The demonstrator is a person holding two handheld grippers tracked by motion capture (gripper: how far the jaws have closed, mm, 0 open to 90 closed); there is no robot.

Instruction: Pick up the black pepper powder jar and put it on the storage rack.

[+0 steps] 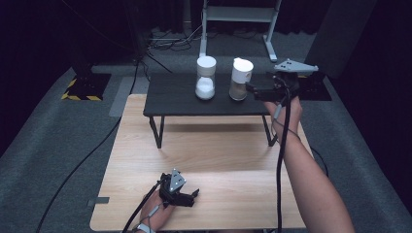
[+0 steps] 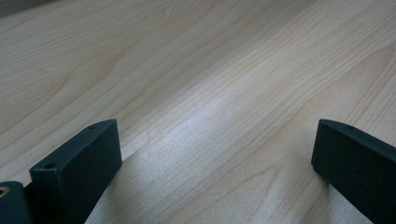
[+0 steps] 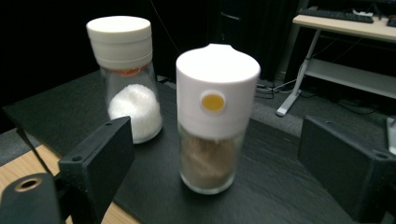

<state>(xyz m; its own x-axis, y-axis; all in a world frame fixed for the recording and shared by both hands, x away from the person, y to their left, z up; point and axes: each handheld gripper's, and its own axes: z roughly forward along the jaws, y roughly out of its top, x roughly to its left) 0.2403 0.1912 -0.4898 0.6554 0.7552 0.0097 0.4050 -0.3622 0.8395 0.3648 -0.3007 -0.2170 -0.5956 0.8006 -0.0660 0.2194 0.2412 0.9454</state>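
Two glass shakers with white caps stand on a small black raised shelf (image 1: pixel 175 99). The salt shaker (image 1: pixel 205 77) (image 3: pixel 125 74) holds white grains. To its right the pepper shaker (image 1: pixel 240 78) (image 3: pixel 214 116) holds brown powder and has a yellow dot on its cap. My right gripper (image 1: pixel 248 89) (image 3: pixel 215 177) is level, just right of the pepper shaker; its jaws stand open and clear of the glass. My left gripper (image 1: pixel 187 198) (image 2: pixel 215 163) rests low on the wooden table (image 1: pixel 214 150) near the front edge, open with nothing between its jaws.
The black shelf stands on thin legs at the far half of the wooden table. A cable (image 1: pixel 281 160) trails along the right forearm. Grey carpet surrounds the table, with a white desk frame (image 1: pixel 240 19) and cables beyond.
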